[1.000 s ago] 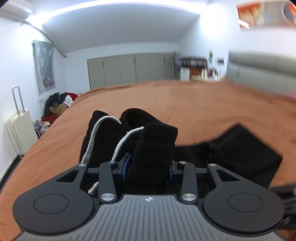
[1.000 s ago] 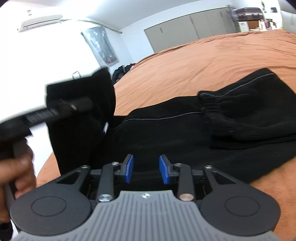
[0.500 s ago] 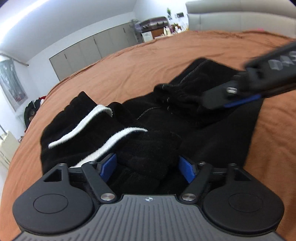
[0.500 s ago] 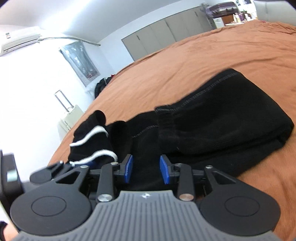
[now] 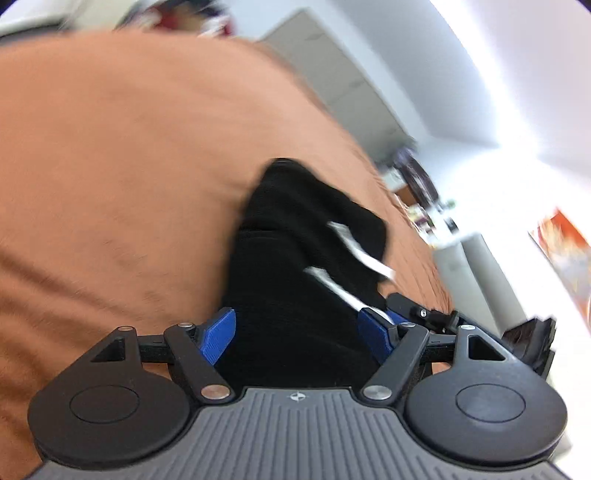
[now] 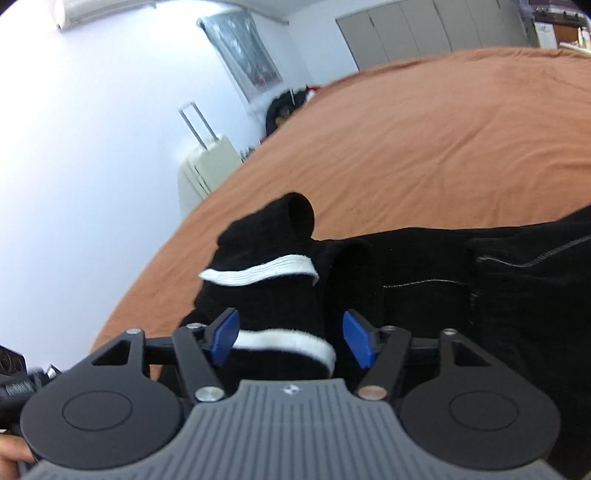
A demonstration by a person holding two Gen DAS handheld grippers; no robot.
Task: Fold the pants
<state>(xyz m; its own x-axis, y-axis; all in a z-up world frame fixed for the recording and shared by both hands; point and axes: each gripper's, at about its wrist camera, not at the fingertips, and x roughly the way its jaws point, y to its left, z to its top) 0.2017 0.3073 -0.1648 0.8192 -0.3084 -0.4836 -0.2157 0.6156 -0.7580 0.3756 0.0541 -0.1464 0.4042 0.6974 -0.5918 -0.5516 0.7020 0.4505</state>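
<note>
Black pants (image 6: 480, 295) lie spread on the orange-brown bed cover (image 6: 443, 129). Their bunched end with white drawstrings (image 6: 258, 273) sits at the left. My right gripper (image 6: 291, 338) straddles that bunch; its jaws are opening, and the blue pads (image 6: 225, 336) stand clear of the cloth between them. In the blurred, rolled left wrist view, my left gripper (image 5: 297, 334) is open wide over the black pants (image 5: 295, 258), with a white drawstring (image 5: 343, 291) near its right pad. Part of the left gripper and a hand (image 6: 11, 454) show at the lower left.
A cream suitcase (image 6: 207, 166) stands by the white wall beyond the bed's left edge. A dark pile of bags (image 6: 284, 107) lies past it. Grey wardrobe doors (image 6: 424, 29) line the far wall. Bare bed cover (image 5: 110, 166) stretches beyond the pants.
My left gripper let go of the bunched cloth, opened wide, then rolled and swung aside. My right gripper moved left onto the drawstring bunch and widened its jaws.
</note>
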